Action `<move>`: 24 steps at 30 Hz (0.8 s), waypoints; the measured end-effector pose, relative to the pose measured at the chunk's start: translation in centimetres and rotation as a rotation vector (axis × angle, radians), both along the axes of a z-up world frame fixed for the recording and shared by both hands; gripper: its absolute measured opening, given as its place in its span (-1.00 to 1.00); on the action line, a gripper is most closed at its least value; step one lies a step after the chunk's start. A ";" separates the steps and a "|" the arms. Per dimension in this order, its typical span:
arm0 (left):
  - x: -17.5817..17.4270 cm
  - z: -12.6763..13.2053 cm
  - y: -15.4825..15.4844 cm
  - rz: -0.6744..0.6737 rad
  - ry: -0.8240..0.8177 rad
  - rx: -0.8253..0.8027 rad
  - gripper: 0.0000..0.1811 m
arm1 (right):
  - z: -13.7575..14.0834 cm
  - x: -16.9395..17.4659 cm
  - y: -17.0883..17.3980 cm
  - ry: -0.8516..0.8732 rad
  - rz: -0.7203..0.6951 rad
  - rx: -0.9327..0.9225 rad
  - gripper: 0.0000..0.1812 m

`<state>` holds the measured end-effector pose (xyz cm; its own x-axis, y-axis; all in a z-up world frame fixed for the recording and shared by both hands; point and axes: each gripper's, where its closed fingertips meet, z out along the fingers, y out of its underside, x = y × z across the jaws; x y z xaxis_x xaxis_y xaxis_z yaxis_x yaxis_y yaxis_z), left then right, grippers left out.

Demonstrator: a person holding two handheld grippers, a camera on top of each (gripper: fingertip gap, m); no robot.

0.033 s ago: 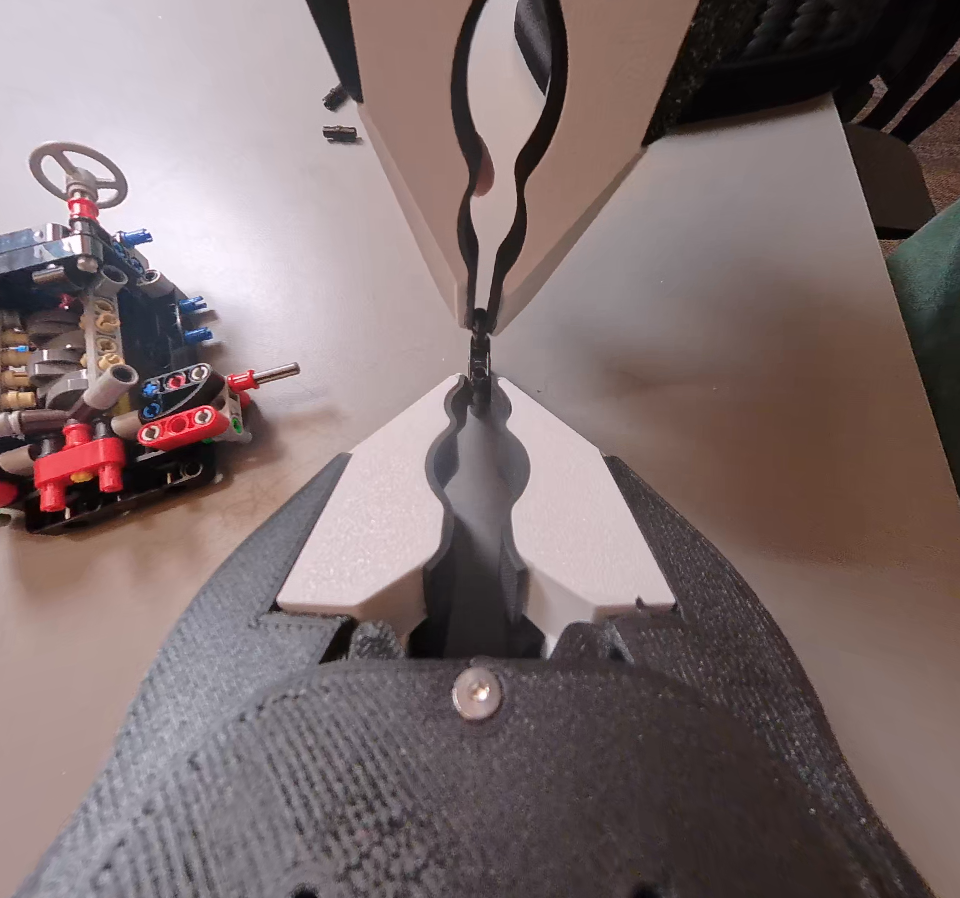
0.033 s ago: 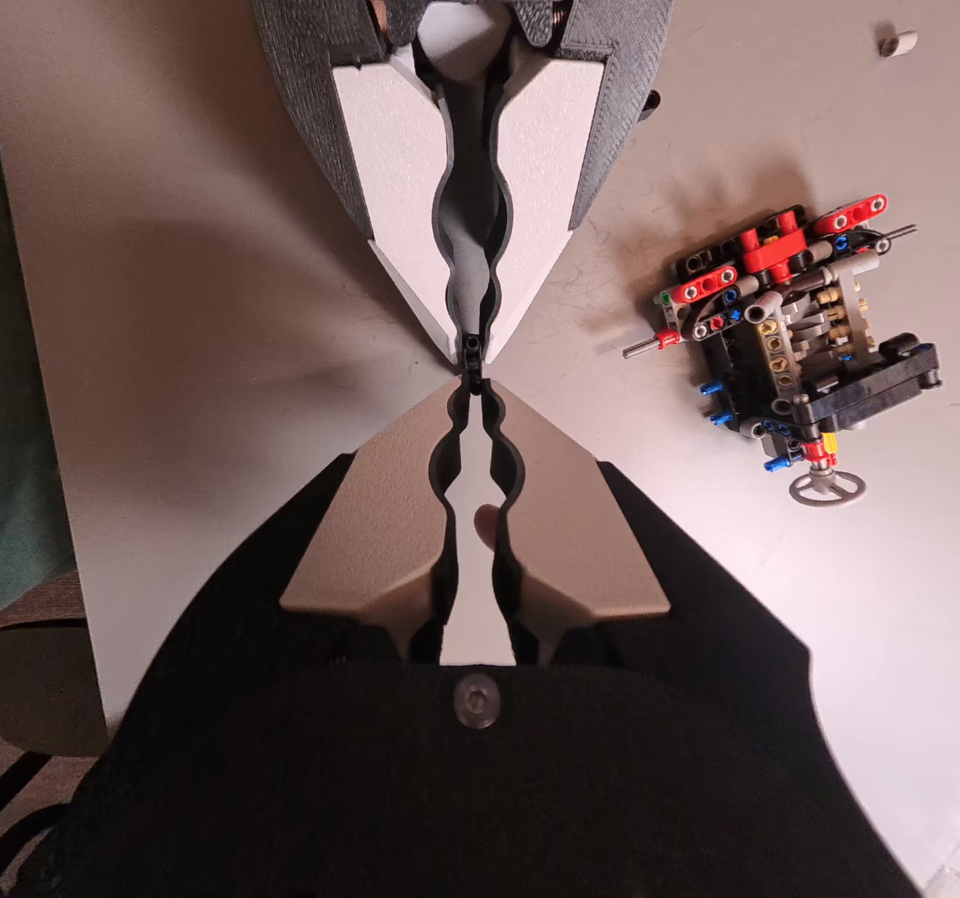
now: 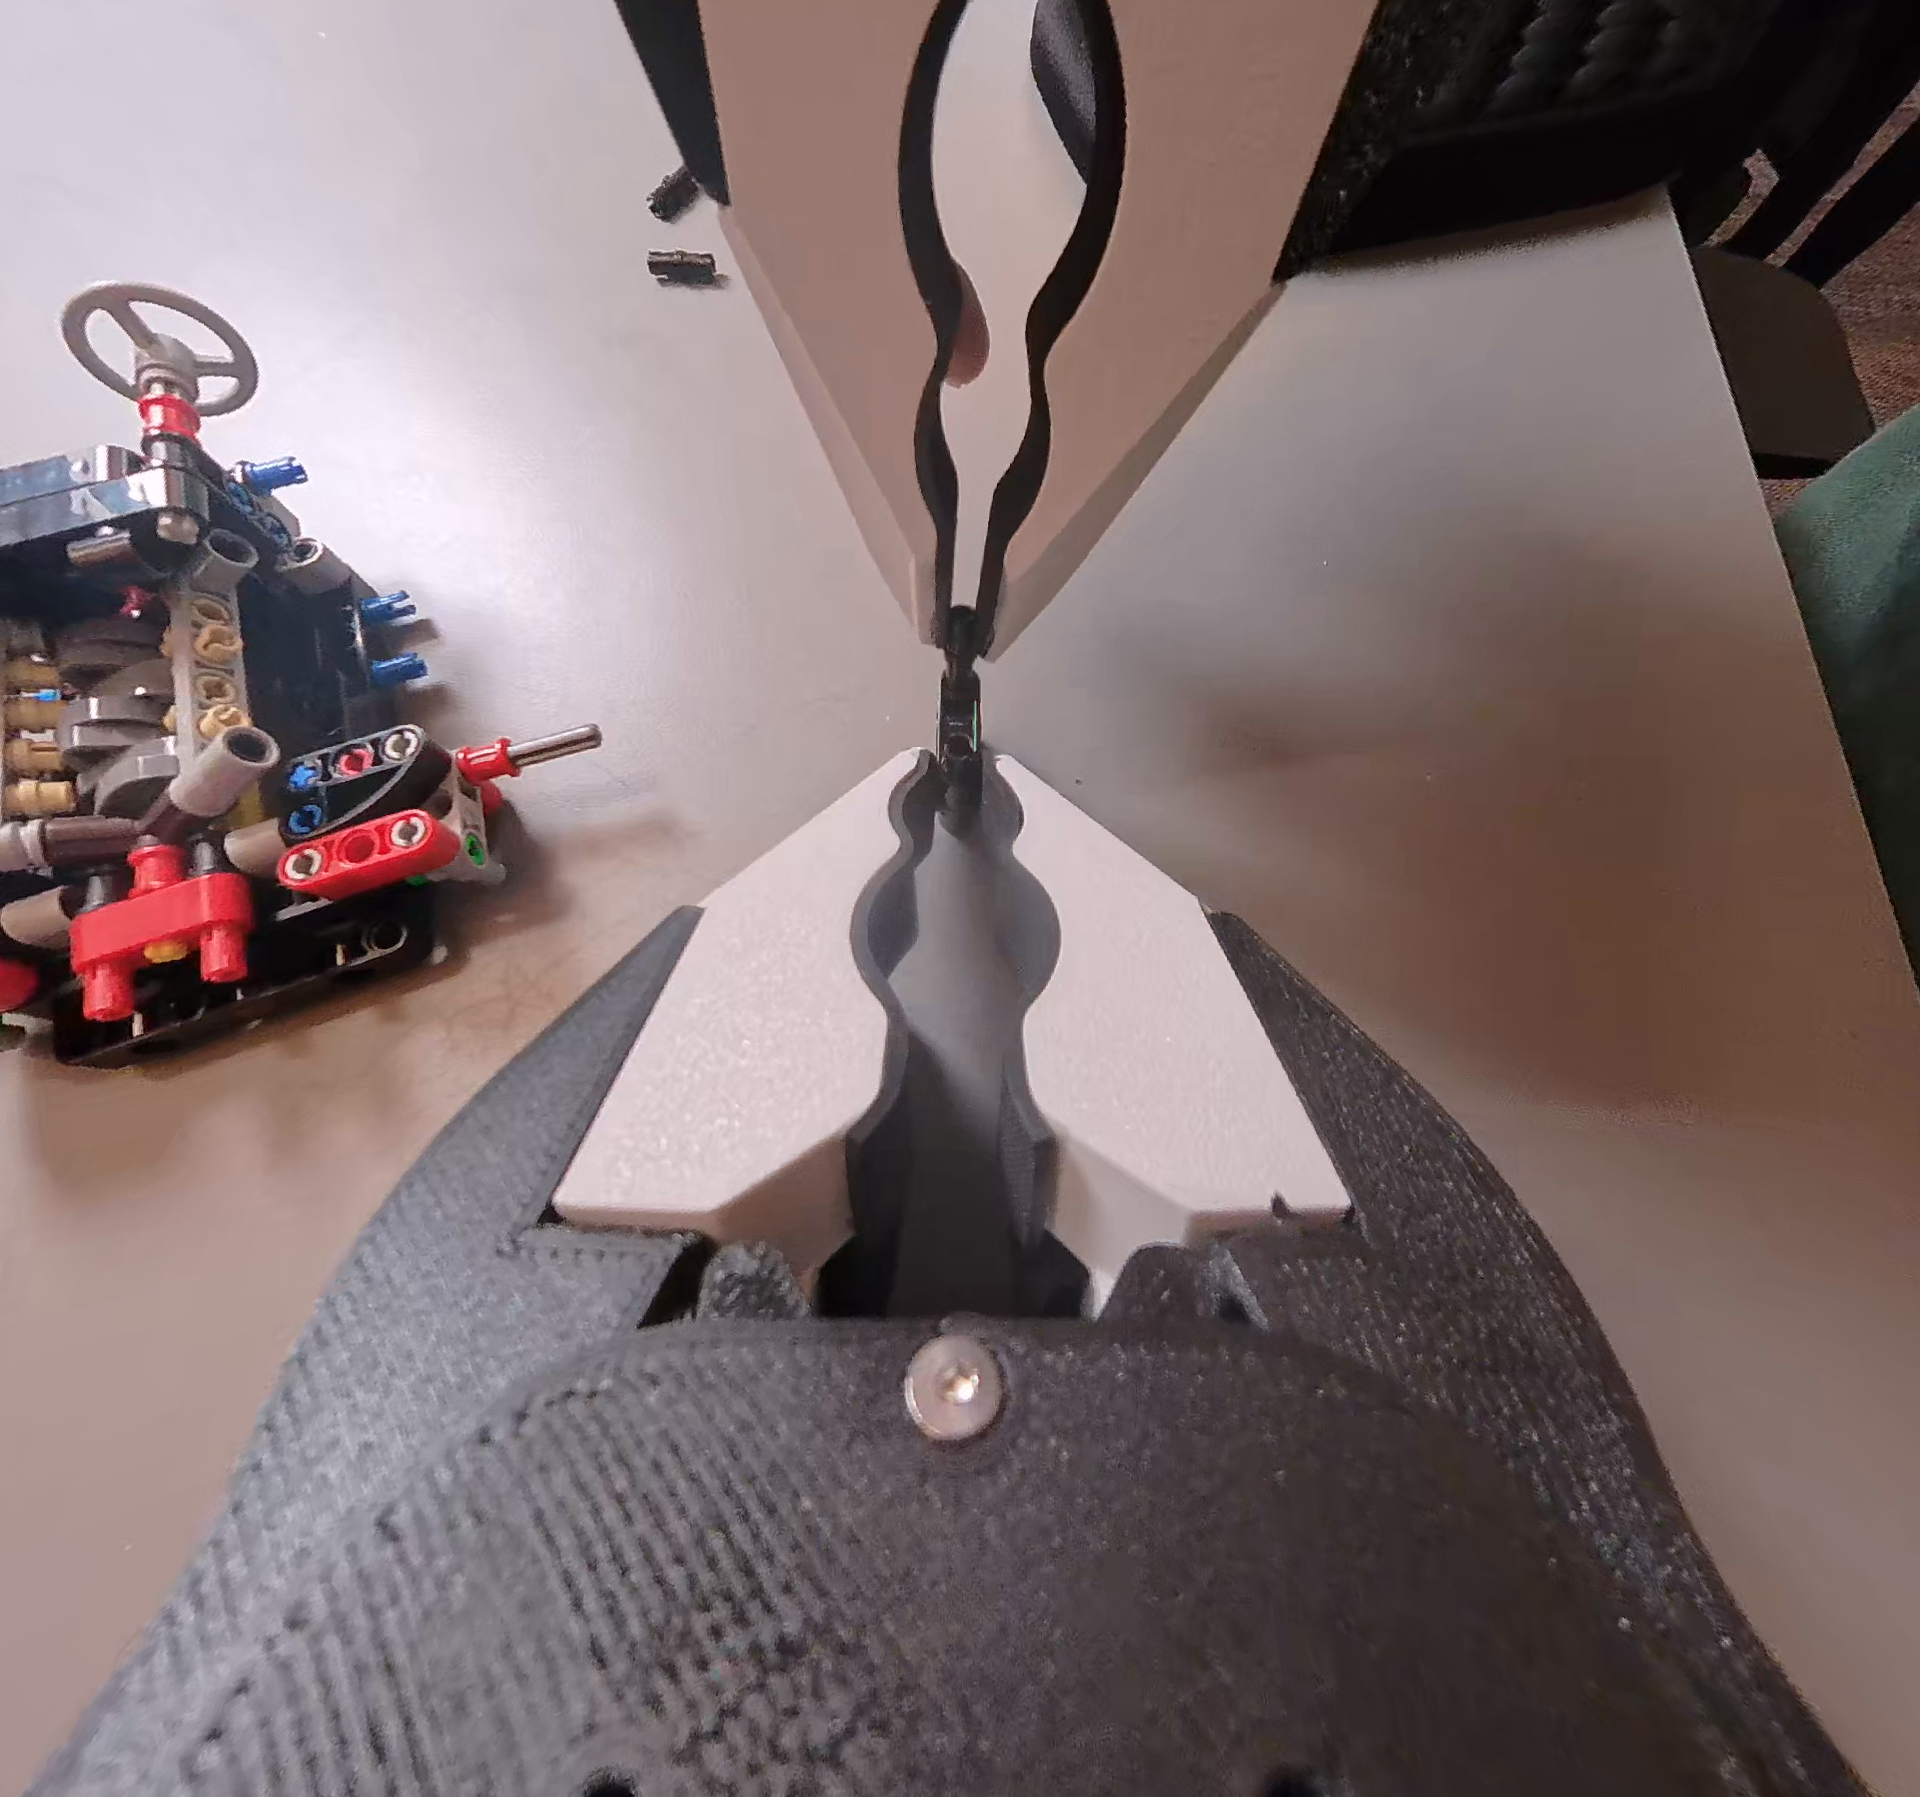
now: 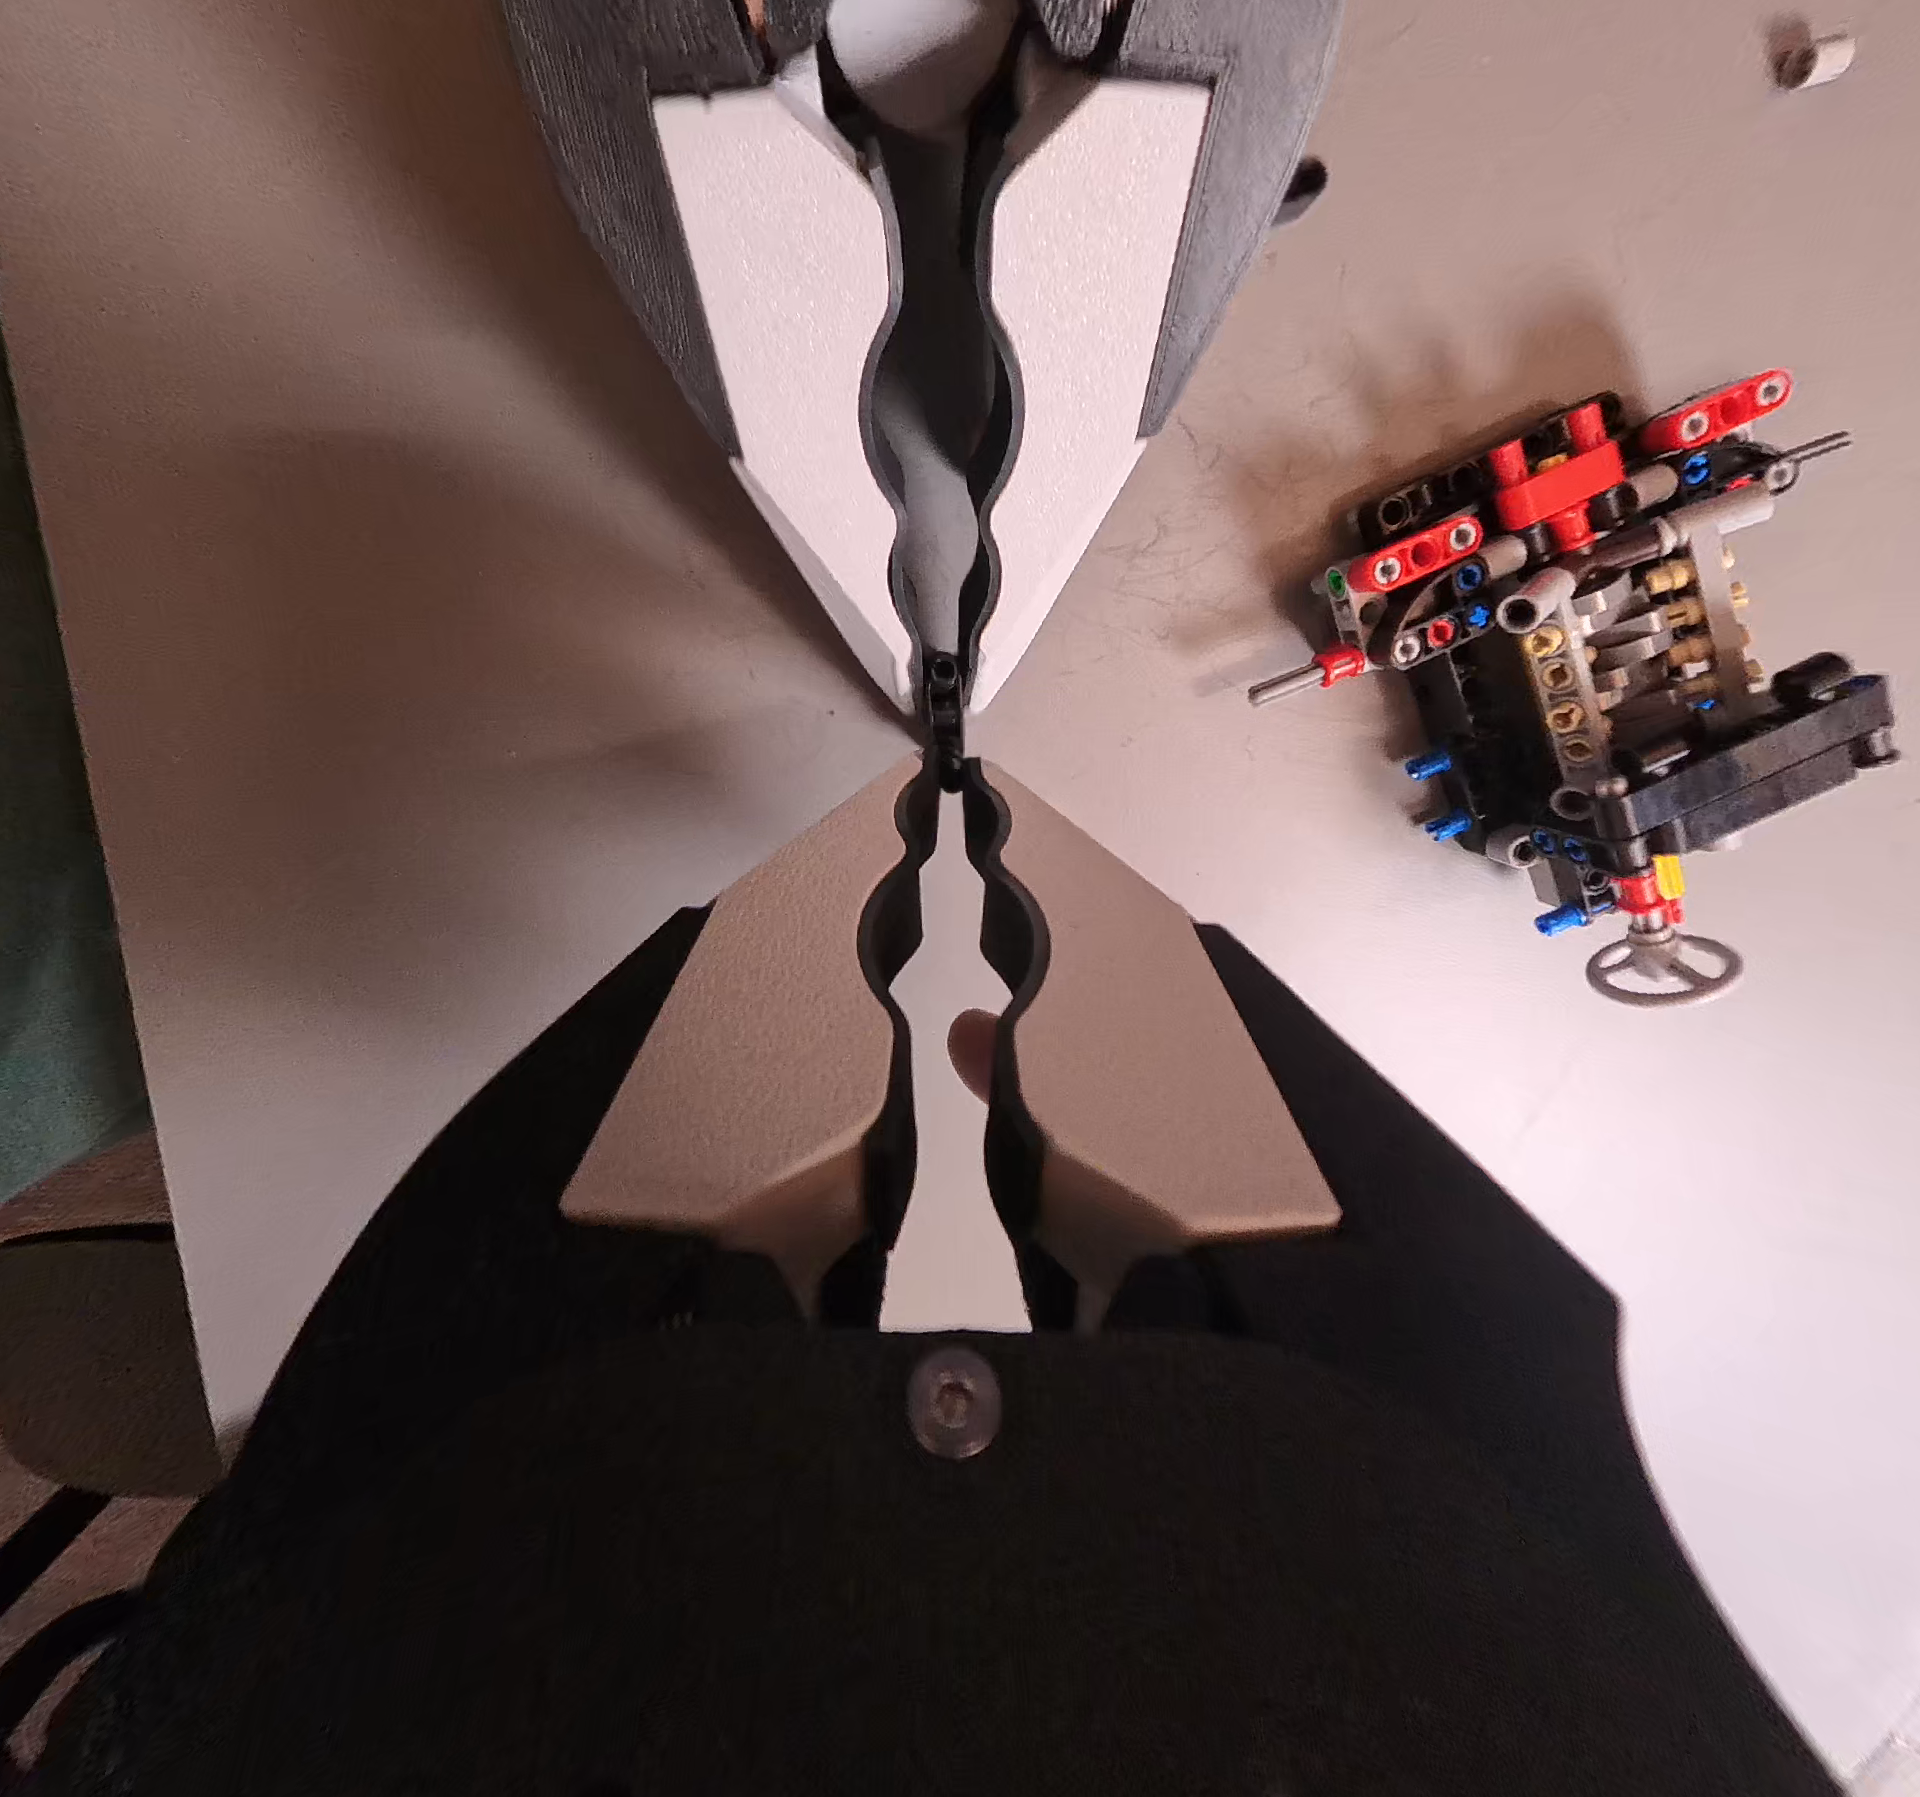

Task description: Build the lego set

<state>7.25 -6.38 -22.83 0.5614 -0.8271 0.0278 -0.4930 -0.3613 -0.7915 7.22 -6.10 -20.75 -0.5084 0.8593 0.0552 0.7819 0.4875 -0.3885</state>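
Held piece: a small black connector [image 3: 958,708] hangs in the air between the two claw tips, above the table [image 3: 1455,708], well apart from the model.
Left claw [image 3: 956,791]: its two fingers are pressed together on the near end of the black connector.
Right claw [image 4: 945,779]: its tips pinch the other end of the same connector; farther back its fingers stand apart, and the table shows through the gap.
How the piece will handle: I judge it very light, stiff and smooth, so it can slip or turn between the pads. It looks like two small parts being joined, but this is too small to tell.
Where to hold: at the very ends, as now, with the middle left free. Push straight along its length; a sideways push could make it jump out.
Half-built model [image 3: 197,760]: it lies on the table to the left of the left claw. It has many thin sticking-out parts, so I think it is better to take it by the thick black frame.
Count, claws: two.
Count, held pieces: one seen, perhaps two joined.
Count, models: one, with one grey wheel [image 3: 158,350].
Count, loose black pins [image 3: 682,264]: two, lying near each other on the table behind the right claw.
Count, loose pale tube [image 4: 1810,56]: one, far from the model.
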 end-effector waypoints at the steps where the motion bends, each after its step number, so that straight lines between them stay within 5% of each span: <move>1: 0.0 0.0 0.0 0.001 -0.001 -0.001 -0.93 | -0.1 0.1 0.0 0.005 -0.002 -0.016 -0.97; 24: 0.0 0.0 -0.2 -0.012 -0.009 -0.012 -0.93 | 0.0 -0.1 -0.3 -0.086 0.136 0.089 -0.97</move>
